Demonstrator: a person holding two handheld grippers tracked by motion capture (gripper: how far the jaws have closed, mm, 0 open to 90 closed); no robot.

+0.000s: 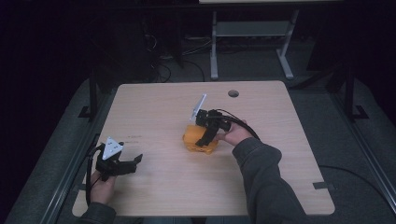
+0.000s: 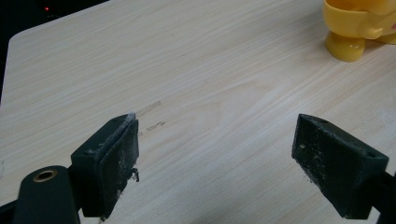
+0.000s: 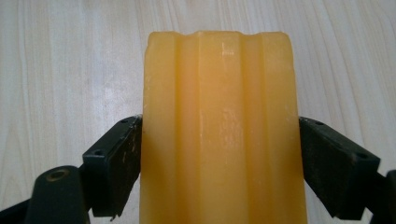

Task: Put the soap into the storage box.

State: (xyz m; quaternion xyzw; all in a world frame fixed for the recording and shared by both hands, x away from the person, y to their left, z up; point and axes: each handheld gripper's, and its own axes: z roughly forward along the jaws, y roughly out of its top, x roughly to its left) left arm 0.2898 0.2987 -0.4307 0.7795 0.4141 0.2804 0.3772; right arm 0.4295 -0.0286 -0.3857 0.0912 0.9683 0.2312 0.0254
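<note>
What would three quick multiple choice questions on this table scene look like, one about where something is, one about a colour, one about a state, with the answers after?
1. Where is the plastic object on the table?
A. near the middle
B. at the far left corner
C. over the round hole

2. What colour is the plastic object?
A. blue
B. orange-yellow
C. green

3. How do the jaws of the left gripper stand?
A. pressed on the object
B. shut on a cloth
C. spread apart with only tabletop between them

Answers:
1 A: the high view shows it near the table's middle, under the right gripper.
2 B: it shows orange-yellow in the right gripper view, between the jaws, which press its two sides.
3 C: the left gripper view shows bare wood between the wide-set jaws.
</note>
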